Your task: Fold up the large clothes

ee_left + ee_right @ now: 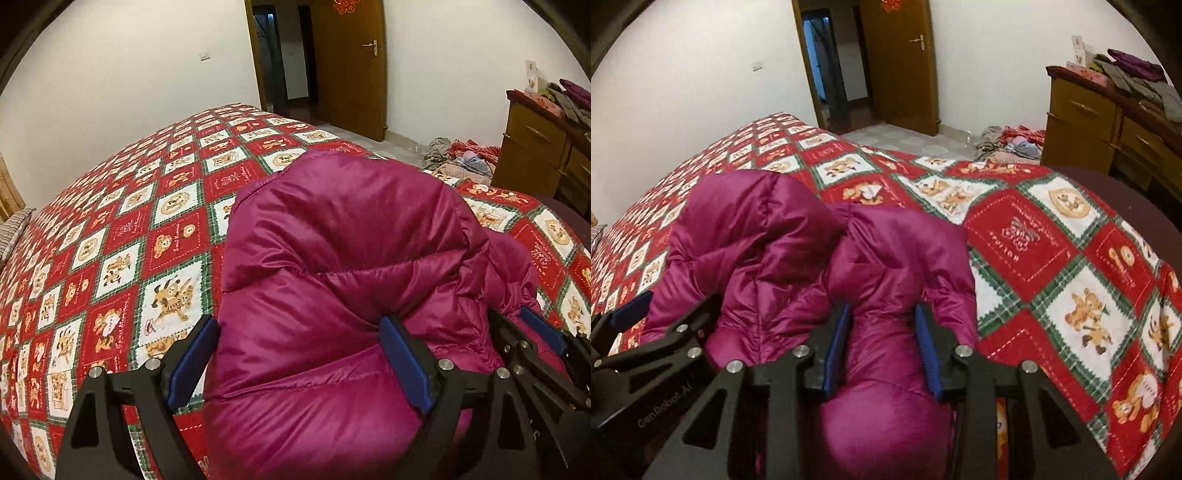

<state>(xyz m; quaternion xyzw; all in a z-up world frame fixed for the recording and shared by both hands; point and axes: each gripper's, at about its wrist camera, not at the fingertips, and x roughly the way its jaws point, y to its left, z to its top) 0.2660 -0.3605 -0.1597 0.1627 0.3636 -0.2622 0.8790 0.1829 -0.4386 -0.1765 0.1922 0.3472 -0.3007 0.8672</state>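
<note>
the left hand-held gripper [306, 360] stands wide, its blue pads straddling a puffy magenta down jacket [343, 266]. the right hand-held gripper [882, 345] is narrower, pinching a fold of the same jacket. the jacket lies bunched on the bed [122, 236] under a red patchwork bear quilt, a clothes pile [1008, 146] on the floor by a wooden dresser [1097, 129].

Shiny magenta-purple down jacket [343, 258], quilted in puffy panels. Under it, bedspread [122, 229] in red and white squares with green plaid borders and tan cartoon bears. Black left gripper [299, 354] and black right gripper [882, 332], both with blue pads [834, 350]. Brown wooden door [351, 62] with red ornament on top; white walls [129, 74]; yellow-brown wooden dresser [1082, 122].
</note>
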